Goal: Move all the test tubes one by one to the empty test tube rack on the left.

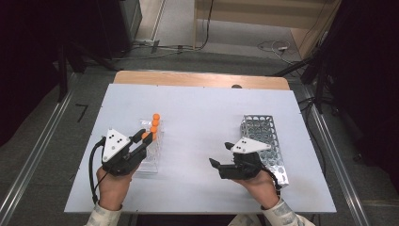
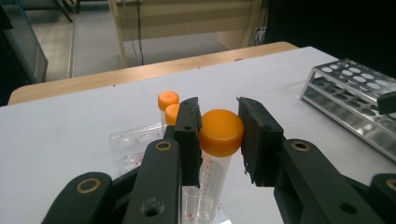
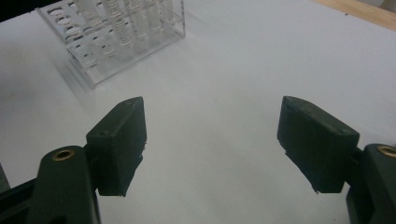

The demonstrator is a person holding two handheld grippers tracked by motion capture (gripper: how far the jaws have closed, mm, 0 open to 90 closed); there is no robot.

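The left tool (image 2: 218, 135), jaws not yet clenched, brackets the light, slippery tube (image 2: 214, 161) (best gripped at its orange cap (image 2: 221, 131)); right tool (image 3: 224, 144) gapes empty.

Both black grippers, left (image 1: 143, 139) and right (image 1: 221, 155), carried grey three-cornered plates, brass-coloured rivets and black cables; the person wore pale patterned sleeves (image 1: 282, 214).

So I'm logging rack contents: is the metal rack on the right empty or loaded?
Empty as far as visible: the metal rack shows bare holes in the high view, with no tubes standing in it.
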